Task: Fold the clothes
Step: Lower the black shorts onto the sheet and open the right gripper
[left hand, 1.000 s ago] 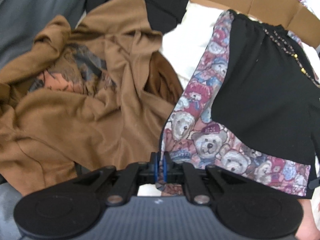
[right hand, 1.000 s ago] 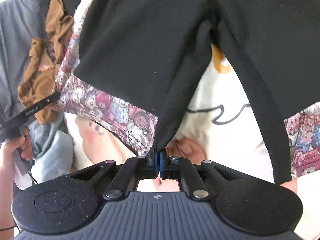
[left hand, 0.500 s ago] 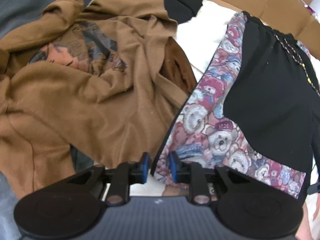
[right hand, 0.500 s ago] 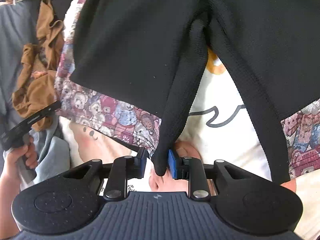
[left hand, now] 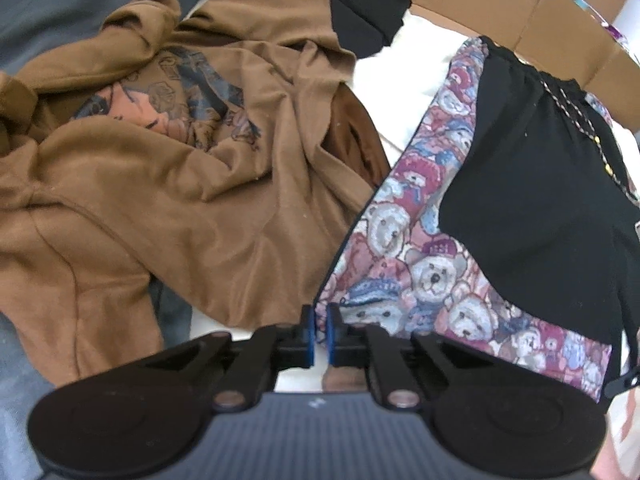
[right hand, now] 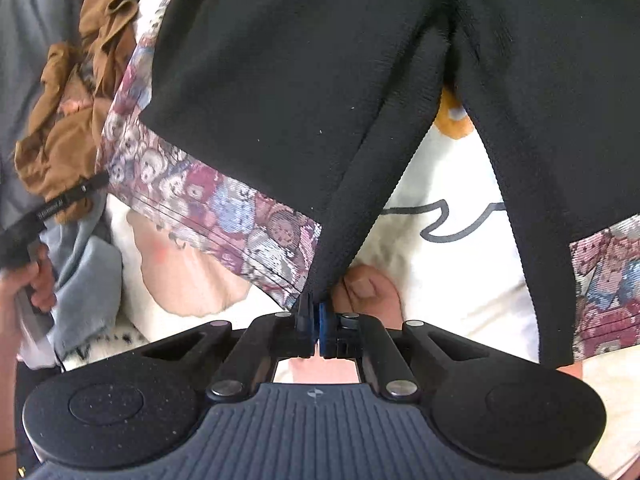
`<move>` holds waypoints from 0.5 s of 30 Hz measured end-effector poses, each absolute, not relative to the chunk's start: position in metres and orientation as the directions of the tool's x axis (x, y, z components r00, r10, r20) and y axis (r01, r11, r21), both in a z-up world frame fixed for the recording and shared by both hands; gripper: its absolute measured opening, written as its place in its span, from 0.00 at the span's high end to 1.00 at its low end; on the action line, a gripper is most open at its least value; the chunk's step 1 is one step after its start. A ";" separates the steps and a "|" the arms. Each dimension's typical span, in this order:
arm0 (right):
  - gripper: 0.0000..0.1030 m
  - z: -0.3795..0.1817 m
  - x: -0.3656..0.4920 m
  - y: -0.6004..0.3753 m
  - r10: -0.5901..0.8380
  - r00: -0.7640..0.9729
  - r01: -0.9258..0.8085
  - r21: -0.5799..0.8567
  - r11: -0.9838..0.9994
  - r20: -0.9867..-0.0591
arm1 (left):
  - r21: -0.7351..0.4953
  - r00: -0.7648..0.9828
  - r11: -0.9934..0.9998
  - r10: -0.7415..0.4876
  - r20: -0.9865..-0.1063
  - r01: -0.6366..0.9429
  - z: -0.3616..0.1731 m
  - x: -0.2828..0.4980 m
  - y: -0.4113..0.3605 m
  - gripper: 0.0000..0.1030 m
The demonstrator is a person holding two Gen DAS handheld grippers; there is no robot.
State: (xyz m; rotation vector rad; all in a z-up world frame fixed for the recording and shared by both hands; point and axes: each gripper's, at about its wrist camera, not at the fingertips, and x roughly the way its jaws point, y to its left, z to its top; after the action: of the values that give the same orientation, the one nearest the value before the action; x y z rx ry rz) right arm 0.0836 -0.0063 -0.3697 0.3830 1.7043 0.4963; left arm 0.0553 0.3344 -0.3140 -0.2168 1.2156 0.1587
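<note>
Black shorts (left hand: 520, 200) with teddy-bear print side panels (left hand: 420, 248) lie spread on white bedding. My left gripper (left hand: 320, 334) is shut on the shorts' lower left corner, at the hem of the printed panel. In the right wrist view the shorts (right hand: 300, 80) fill the upper frame, legs apart. My right gripper (right hand: 315, 326) is shut on the black inner hem of the left leg, which rises in a taut fold from the fingertips. The left gripper (right hand: 60, 204) shows at the far left of that view, held by a hand (right hand: 40, 284).
A crumpled brown sweatshirt (left hand: 160, 200) with a printed front lies left of the shorts, touching their edge. A black garment (left hand: 368, 4) and cardboard (left hand: 500, 4) sit behind. White bedding (right hand: 448, 208) with a cartoon print is underneath. Light-blue denim (right hand: 84, 280) lies at the left.
Both grippers were shut a second ago, stood slightly open half a second ago, and are shut again on the shorts' hem. The left view has shifted toward the sweatshirt.
</note>
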 end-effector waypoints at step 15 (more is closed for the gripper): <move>0.70 -0.342 0.112 -0.022 0.478 -0.213 -0.103 0.506 0.856 -0.852 | 0.003 0.332 0.970 0.086 -0.939 -0.242 -0.271 0.088 0.326 0.90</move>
State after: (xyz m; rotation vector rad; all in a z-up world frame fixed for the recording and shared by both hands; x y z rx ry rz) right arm 0.1119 -0.0222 -0.3421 0.2912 1.7104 0.5451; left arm 0.0877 0.3262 -0.2715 -0.1466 1.2148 0.2150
